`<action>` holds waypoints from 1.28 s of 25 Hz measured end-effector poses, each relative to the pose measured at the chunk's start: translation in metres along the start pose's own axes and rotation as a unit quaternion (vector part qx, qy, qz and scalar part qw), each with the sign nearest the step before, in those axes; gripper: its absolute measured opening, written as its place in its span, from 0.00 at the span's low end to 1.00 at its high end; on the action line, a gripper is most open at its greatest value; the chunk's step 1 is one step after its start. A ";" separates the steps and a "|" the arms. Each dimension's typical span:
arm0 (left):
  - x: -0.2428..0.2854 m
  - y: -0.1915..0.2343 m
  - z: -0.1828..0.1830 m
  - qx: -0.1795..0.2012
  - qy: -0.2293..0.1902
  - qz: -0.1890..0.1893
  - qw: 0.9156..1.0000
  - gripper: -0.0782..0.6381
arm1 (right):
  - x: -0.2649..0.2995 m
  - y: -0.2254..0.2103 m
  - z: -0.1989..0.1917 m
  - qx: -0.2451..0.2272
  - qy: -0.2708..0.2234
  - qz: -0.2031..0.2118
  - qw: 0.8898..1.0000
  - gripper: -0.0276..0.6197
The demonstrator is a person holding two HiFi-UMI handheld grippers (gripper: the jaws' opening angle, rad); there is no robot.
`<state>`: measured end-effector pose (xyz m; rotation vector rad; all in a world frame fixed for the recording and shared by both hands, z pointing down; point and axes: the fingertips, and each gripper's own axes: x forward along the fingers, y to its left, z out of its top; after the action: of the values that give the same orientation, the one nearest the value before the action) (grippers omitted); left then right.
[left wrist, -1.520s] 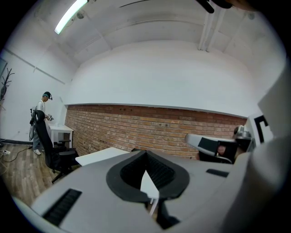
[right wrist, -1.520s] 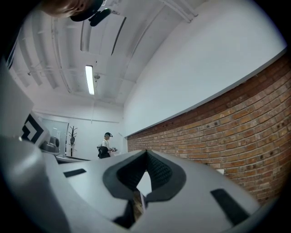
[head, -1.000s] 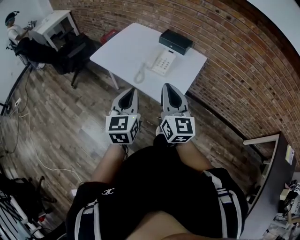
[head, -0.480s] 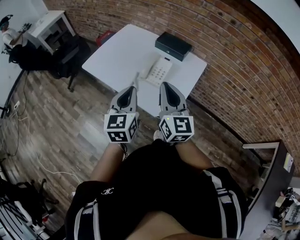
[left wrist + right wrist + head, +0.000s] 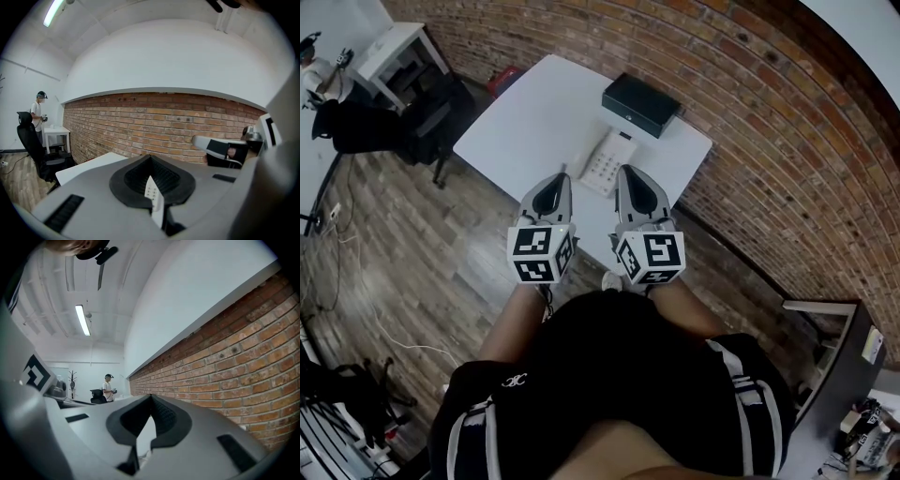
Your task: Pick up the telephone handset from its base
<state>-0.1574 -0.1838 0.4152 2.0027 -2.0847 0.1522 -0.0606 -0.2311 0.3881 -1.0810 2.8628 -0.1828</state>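
A white telephone point(image 5: 606, 160) with a keypad lies on the white table point(image 5: 534, 112), and its left side is partly hidden behind my left gripper. My left gripper point(image 5: 563, 177) and right gripper point(image 5: 623, 170) are held side by side over the table's near edge, just short of the phone. Both are shut and hold nothing. In the left gripper view the phone's keypad point(image 5: 151, 190) shows through the slit below the shut jaws of the left gripper point(image 5: 150, 156). The right gripper point(image 5: 150, 395) points level along the brick wall.
A black box point(image 5: 641, 105) sits on the table behind the phone. A brick wall point(image 5: 759, 150) runs along the table's far and right sides. A black chair point(image 5: 441, 108) and a white desk point(image 5: 398, 47) stand at the left, where a person point(image 5: 37, 108) stands.
The table and phone have come nearer and lower in the head view. Both grippers now reach over the table's near edge, close to the phone. Their jaws stayed shut.
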 end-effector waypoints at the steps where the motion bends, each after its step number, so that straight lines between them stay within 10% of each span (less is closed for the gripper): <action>1: 0.008 -0.001 0.001 0.001 0.003 0.002 1.000 0.11 | 0.004 -0.006 0.000 0.001 0.001 0.001 1.000 0.04; 16: 0.082 0.005 -0.031 0.011 0.071 0.007 0.997 0.11 | 0.043 -0.061 -0.026 0.018 0.042 0.000 0.999 0.04; 32: 0.163 0.045 -0.087 0.071 0.167 -0.045 0.982 0.11 | 0.052 -0.086 -0.027 0.002 0.041 -0.100 0.994 0.04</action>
<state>-0.1978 -0.3181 0.5434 1.9821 -1.8137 0.5913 -0.0461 -0.3270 0.4248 -1.3894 2.8188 -0.2513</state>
